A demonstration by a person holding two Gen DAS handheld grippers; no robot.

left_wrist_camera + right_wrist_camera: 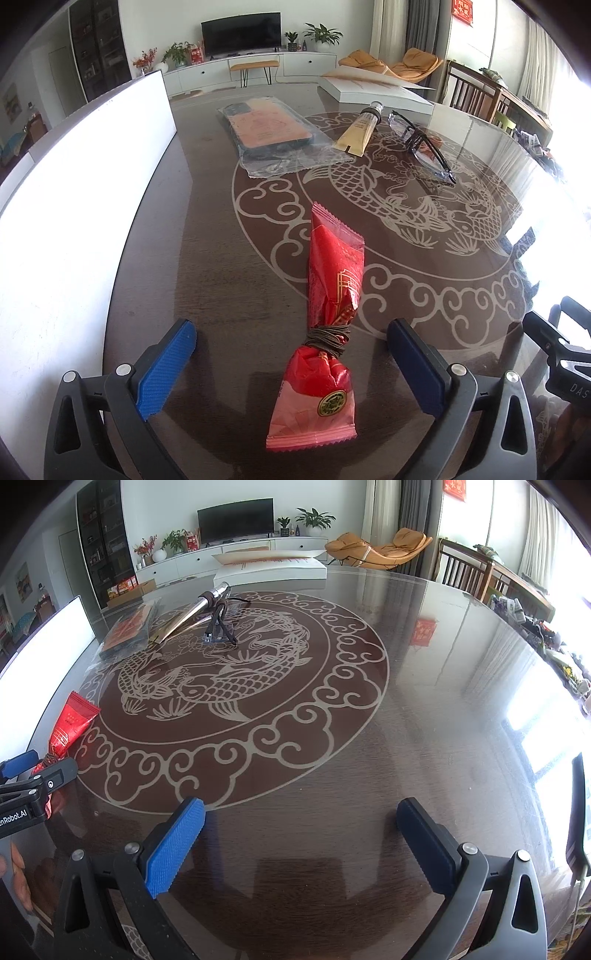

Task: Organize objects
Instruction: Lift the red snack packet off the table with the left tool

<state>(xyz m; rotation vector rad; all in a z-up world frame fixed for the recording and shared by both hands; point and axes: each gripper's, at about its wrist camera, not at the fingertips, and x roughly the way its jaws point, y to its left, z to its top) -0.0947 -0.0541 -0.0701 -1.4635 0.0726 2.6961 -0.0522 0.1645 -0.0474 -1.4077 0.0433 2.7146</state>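
Observation:
A red snack packet (328, 321), cinched with a brown band, lies on the dark glass table (207, 258) between the fingers of my open left gripper (291, 354), untouched by either pad. Farther off lie a phone case in clear wrap (271, 129), a cream tube (360, 133) and black glasses (424, 144). My right gripper (301, 834) is open and empty over bare table. In the right wrist view the red packet (72, 723) is at the left edge beside the left gripper (26, 771), with the tube (195, 611), glasses (219, 622) and wrapped case (127, 631) far back.
A white box (74, 221) stands along the table's left side. A flat white box (376, 90) lies at the far edge. Wooden chairs (476, 572) stand at the right. The right gripper's body (557, 354) shows at the left view's right edge.

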